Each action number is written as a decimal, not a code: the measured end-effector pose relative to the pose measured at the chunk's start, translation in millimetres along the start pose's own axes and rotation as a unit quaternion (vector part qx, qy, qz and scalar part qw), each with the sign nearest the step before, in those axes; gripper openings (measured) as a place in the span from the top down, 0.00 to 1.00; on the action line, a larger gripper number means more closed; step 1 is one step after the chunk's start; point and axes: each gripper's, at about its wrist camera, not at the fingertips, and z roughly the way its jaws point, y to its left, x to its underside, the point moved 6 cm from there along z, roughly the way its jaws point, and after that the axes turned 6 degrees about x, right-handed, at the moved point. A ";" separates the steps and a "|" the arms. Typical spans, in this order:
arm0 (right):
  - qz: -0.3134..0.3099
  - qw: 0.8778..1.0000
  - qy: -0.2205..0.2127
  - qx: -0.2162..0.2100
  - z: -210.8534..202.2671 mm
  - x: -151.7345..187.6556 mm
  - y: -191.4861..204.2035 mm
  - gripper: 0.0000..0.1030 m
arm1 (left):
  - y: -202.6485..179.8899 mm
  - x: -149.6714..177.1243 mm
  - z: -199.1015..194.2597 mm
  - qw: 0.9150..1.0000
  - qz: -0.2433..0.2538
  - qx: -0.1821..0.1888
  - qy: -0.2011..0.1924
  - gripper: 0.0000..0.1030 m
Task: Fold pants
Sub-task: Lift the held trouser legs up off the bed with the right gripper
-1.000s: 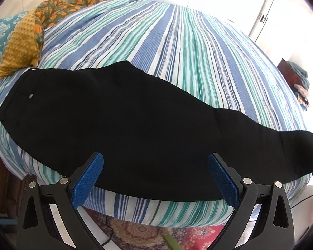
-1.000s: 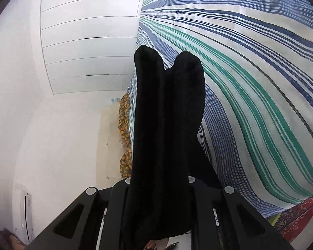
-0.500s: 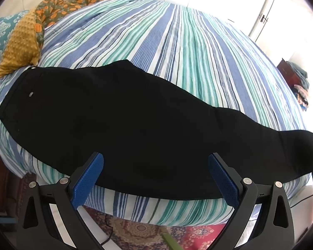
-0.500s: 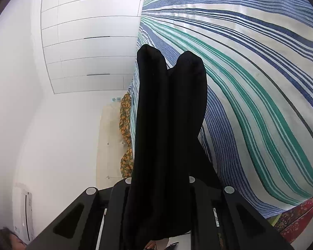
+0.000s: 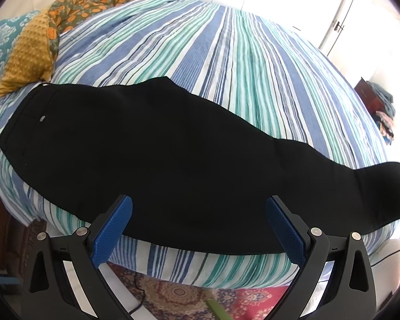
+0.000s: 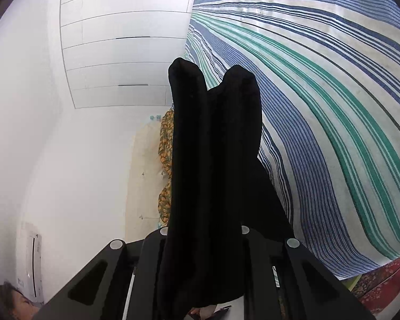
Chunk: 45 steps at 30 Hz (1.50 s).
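Since the earlier frames, almost nothing has shifted: in both views the cloth and the gripper fingers keep the same places, with only a slight roll in the right view.

Left wrist view: the long black cloth pants (image 5: 173, 157) lie flat on the blue, green and white striped bed cover (image 5: 226, 61), near the bed's front edge. Their long axis runs across the picture, with the waistband end at the left, just beside a mustard-yellow knobbly blanket (image 5: 26, 56), and the leg hems at the far right. An orange-patterned green quilt (image 5: 93, 8) lies bunched at the bed's far left corner. A red patterned rug (image 5: 186, 296) covers the floor below. The left hand-held gripper (image 5: 198, 226) hovers over the front edge of the pants, its blue-padded fingers (image 5: 112, 232) spread wide with nothing gripped.

Right wrist view: the right hand-held gripper (image 6: 204, 240) is clamped on a bunched fold of the pants (image 6: 213, 160), which hides the finger pads and blocks the middle of the view. The fold points away from the camera. White panelled wardrobe doors (image 6: 120, 40) stand at the left.
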 end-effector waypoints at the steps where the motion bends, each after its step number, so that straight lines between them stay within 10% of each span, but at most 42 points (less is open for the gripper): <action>1: -0.001 1.000 0.001 -0.001 1.2 0.0 1.2 0.85 | 0.7 0.1 0.1 1.000 -0.001 0.000 0.000 0.03; 45: -0.004 1.000 0.008 -0.005 12.1 -0.3 9.5 0.85 | 30.9 -12.1 -16.3 0.999 -0.029 -0.017 -0.023 0.03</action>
